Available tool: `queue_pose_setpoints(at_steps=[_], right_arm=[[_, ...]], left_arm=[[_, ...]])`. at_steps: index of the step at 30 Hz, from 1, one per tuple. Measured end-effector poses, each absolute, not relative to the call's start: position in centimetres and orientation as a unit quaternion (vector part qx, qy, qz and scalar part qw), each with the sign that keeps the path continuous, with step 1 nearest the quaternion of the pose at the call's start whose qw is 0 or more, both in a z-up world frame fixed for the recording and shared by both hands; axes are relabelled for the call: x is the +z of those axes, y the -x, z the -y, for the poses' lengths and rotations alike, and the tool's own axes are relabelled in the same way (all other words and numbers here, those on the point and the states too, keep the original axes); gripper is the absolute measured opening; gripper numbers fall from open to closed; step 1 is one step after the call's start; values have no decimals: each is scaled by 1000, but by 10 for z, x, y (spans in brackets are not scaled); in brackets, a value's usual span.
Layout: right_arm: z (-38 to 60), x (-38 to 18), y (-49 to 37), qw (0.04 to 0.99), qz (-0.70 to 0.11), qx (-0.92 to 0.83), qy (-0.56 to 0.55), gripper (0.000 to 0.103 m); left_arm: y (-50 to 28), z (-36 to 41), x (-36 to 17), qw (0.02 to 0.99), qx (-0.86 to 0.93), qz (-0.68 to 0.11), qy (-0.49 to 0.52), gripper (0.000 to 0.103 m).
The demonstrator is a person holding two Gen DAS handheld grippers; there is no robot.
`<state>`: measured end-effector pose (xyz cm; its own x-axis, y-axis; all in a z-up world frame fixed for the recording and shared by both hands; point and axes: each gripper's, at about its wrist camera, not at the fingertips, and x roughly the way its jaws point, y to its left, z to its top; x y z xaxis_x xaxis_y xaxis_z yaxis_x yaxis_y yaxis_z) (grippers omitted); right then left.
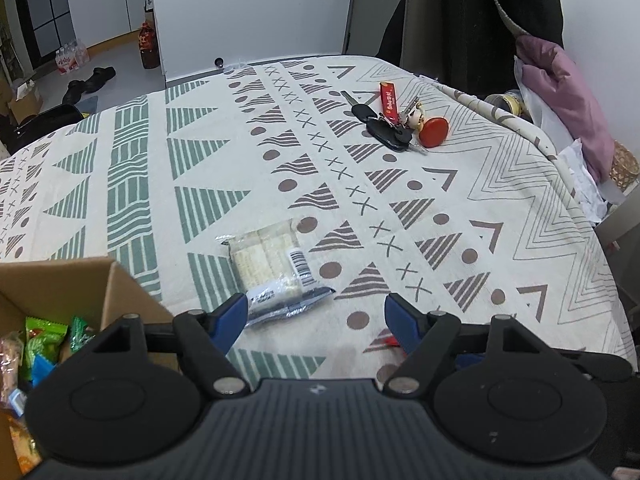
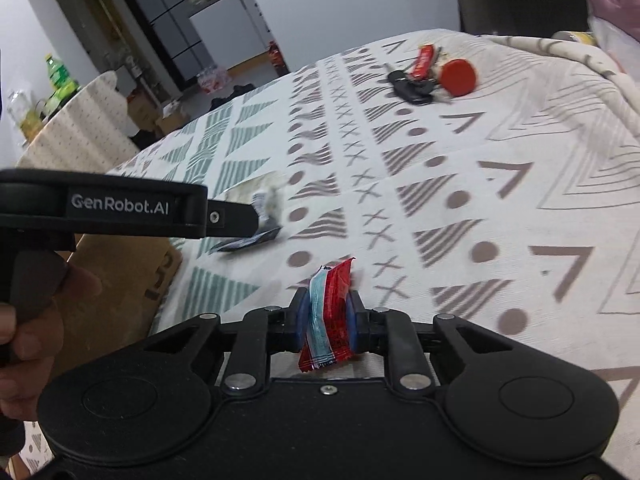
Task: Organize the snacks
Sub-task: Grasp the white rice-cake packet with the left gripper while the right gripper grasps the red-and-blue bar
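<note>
Your right tongs [image 2: 325, 316] clamp a red candy packet [image 2: 329, 312]; your left tongs [image 1: 314, 320] are apart. Next, drop it in the cardboard box [image 1: 120, 292].

A cloth [image 1: 400, 152] printed with green and brown triangles, crosses and dots covers the surface. Behind it stands a white wall [image 1: 256, 8], with dark coats [image 1: 480, 4] hanging at the right. A grey floor [image 1: 112, 56] runs to white cabinets [image 1: 104, 0]; black shoes [image 1: 86, 80] and a pack of bottles [image 1: 72, 56] lie on it.
</note>
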<state>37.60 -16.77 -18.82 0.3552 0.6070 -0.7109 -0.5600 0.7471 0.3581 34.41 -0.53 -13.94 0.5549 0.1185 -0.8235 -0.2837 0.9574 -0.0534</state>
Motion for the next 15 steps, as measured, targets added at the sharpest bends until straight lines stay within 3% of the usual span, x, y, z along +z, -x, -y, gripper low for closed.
queue_pose_setpoints(at_steps=[11, 15], right_arm=[[194, -189, -392, 834, -442, 326, -50, 20], [190, -195, -395, 827, -454, 328, -47, 27]], left_arm=[[-368, 8, -156, 866, 155, -466, 93, 76], [-378, 3, -164, 863, 184, -462, 90, 77]])
